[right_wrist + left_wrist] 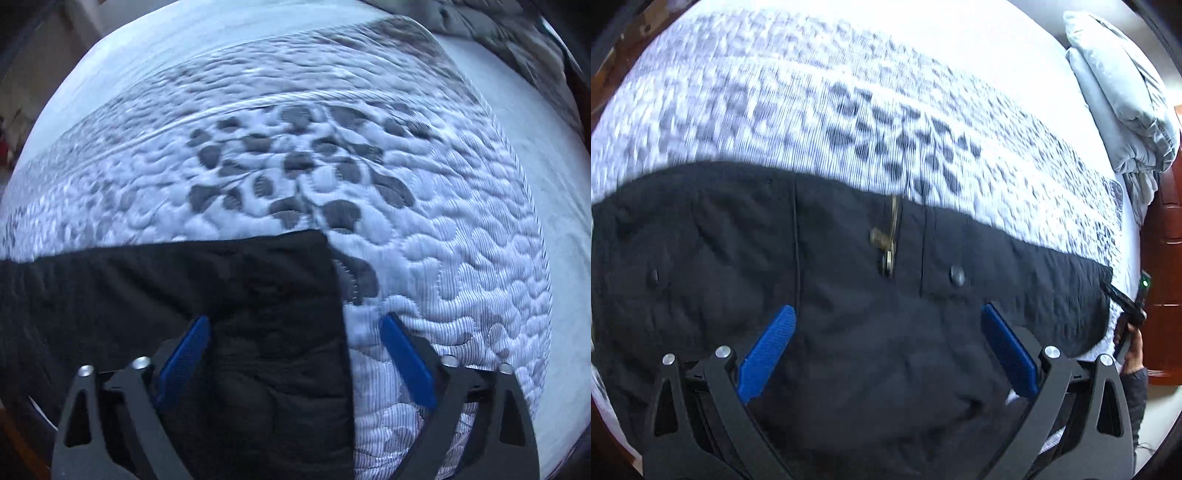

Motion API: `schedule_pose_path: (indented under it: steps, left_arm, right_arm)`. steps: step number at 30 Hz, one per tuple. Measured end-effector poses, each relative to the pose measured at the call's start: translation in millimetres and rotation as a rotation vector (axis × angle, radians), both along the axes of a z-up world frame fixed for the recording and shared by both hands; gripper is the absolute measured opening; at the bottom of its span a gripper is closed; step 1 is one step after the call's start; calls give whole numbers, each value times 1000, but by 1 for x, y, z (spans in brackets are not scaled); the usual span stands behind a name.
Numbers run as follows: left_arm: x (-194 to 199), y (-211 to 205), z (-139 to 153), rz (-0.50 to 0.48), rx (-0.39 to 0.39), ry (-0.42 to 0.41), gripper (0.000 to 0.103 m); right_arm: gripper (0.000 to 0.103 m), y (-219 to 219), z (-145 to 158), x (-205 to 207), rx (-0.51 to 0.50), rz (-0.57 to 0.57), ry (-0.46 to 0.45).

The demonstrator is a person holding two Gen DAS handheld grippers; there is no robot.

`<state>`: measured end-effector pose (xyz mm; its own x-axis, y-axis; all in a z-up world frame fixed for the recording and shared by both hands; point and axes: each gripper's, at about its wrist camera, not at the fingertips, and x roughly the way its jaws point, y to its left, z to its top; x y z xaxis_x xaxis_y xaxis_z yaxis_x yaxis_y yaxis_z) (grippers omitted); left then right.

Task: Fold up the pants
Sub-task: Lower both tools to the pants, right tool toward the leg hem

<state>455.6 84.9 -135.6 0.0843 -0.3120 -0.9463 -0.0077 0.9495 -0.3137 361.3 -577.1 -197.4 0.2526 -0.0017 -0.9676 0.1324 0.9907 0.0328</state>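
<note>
Pants (849,314): black, spread flat on the bed, waist end under the left tongs, hem end under the right tongs.
Zipper (890,236): brass, at the pants' far edge, partly undone, ahead of the left tongs.
Buttons: one dark button (957,275) just right of the zipper, another (653,276) well to its left.
Left tongs (886,350): wide apart, pointing down over the pants; both blue pads are above the cloth, gripping nothing.
Right tongs (295,354): wide apart, holding nothing; they straddle the pants' side edge, the left pad over black cloth, the right pad over the mattress.
Pants' hem corner (321,236): lies flat, ahead of the right tongs.
Mattress (424,221): white quilted top with grey leaf print, all around the pants.
Pillow (1119,92): pale grey, far beyond the pants, at the bed's right corner.
Hand (1132,349): at the bed's edge, just past the pants' right end, on a dark device.
</note>
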Motion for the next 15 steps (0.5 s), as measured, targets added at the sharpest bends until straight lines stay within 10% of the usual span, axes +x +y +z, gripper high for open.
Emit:
schedule_pose_path:
  steps: [7,9,10,13,15]
  left_arm:
    - [43,-42,-5,-151,75,-84,90]
    - [51,-54,-11,-220,58,-62,36]
    - [57,-62,-16,-263,43,-39,31]
    - [58,-83,-25,-407,112,-52,34]
    - [59,-94,-27,-491,167,-74,59]
  right_arm:
    - [29,15,7,-5,-14,84,-44]
    - [26,15,7,-5,-10,87,-54]
    - [26,15,7,-6,-13,93,-57]
    - [26,12,6,-4,-14,100,-61]
    - [26,11,4,0,0,98,-63]
